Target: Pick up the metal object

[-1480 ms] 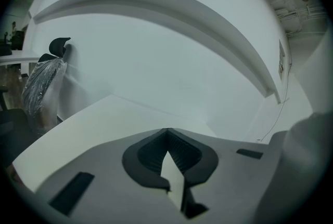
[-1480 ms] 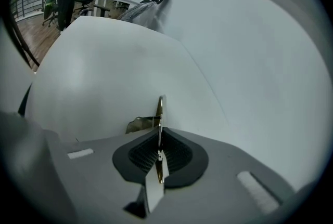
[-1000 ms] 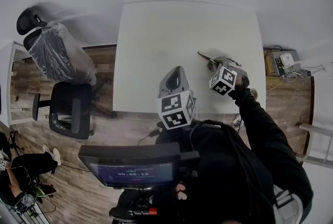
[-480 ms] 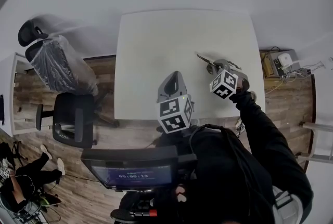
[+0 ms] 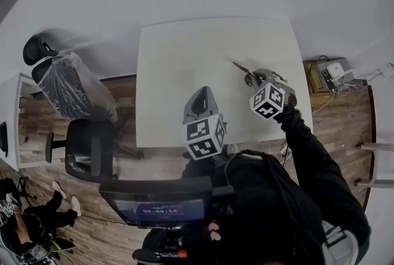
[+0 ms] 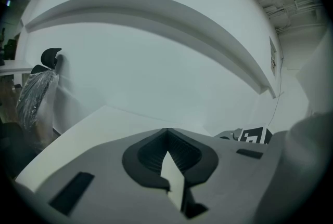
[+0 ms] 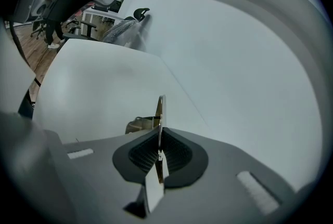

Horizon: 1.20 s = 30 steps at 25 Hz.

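Two tools are hovering over the white counter point(image 5: 178, 48): the left hand-held gripper point(image 5: 203, 93), clenched and empty, near its front edge; the right hand-held gripper point(image 5: 249, 77), farther in, clamping the thin metal object point(image 5: 241, 66). Off to the left, a wrapped chair point(image 5: 74, 88) is standing on wooden floor point(image 5: 37, 122). Both grippers are holding much as they were a second earlier.

Screen point(image 5: 161, 211): timer 00:00:14 (digits faint, small).

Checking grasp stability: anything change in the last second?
No clear change. The right gripper stays shut on the metal object over the table; the left gripper, shut and empty, keeps its place near the front edge. Only the head camera shifted slightly.
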Available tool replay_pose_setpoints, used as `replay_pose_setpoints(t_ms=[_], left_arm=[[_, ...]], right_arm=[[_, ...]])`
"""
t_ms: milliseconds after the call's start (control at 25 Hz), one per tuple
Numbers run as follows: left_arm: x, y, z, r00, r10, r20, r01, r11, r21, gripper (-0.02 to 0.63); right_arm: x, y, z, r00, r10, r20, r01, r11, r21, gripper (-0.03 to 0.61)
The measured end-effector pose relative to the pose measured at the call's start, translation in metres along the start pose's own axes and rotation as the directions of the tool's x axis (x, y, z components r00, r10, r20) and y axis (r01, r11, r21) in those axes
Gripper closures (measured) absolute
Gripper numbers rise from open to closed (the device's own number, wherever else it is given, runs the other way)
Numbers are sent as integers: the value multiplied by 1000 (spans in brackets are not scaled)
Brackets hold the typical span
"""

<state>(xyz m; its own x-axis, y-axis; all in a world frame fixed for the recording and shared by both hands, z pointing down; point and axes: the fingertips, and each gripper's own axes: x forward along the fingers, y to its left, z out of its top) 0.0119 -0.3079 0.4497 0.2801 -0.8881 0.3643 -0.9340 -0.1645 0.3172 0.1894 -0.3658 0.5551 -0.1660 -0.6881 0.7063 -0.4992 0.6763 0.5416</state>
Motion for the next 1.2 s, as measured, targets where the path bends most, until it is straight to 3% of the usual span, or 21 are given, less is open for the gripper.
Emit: replay_pose_setpoints(t_ms=[1200], left_arm=[[-13, -30, 38, 994, -50, 100, 42, 996, 81, 614]], right_arm=[[-68, -60, 32, 971, -174, 166, 167, 984, 56, 575]])
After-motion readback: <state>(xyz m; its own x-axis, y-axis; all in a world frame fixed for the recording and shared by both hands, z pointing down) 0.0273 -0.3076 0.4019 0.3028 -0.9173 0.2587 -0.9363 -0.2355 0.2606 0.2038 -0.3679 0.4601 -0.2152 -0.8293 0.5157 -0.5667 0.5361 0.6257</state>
